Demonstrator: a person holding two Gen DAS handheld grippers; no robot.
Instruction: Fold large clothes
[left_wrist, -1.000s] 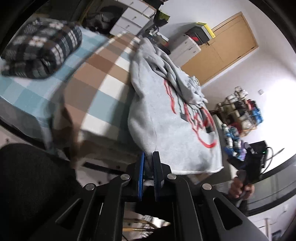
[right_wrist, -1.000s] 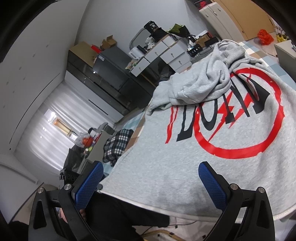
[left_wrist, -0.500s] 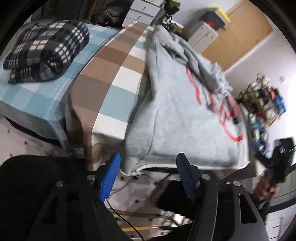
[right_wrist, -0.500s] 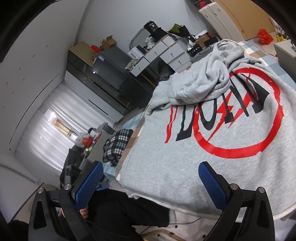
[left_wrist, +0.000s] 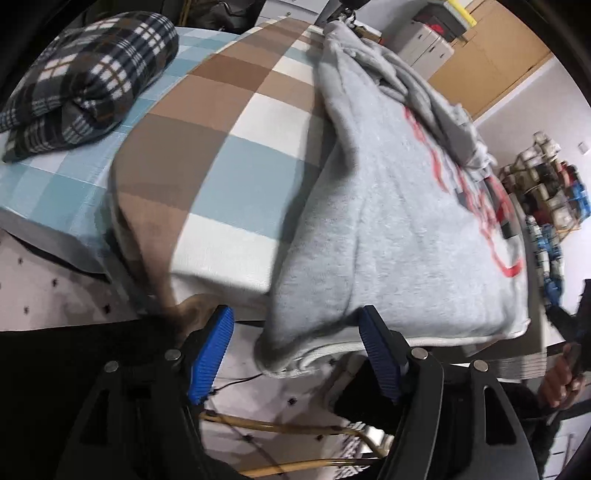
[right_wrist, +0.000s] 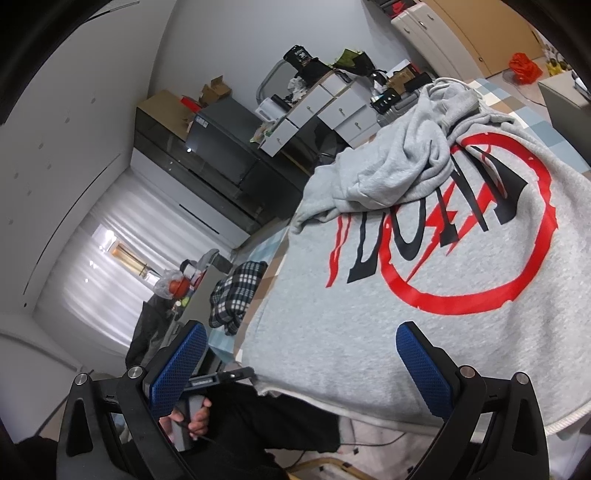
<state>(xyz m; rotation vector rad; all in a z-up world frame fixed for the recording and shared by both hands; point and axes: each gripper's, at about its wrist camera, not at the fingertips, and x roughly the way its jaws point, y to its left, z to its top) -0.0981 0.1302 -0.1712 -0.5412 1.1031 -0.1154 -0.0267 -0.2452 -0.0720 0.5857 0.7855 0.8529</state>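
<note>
Opening left gripper (left_wrist: 295, 349): its jaws are spreading, and the folded hem corner of the grey sweatshirt (left_wrist: 399, 236) hangs between the blue pads without being pinched, so the cloth drapes freely.
Right gripper (right_wrist: 303, 365): wide open and empty, poised just short of the hem, probably ready to take the other corner.
Hem: overhangs the near edge of the bed (left_wrist: 207, 192), which leaves both corners easy to reach.
Sweatshirt body: lies flat, red-and-black print up, so it can be folded cleanly.
Sleeves and hood (right_wrist: 402, 173): bunched on top at the far end, likely tucked inward for a narrower shape.
Plaid garment (left_wrist: 85, 77): already rolled, set well apart on the bed's far side.
</note>
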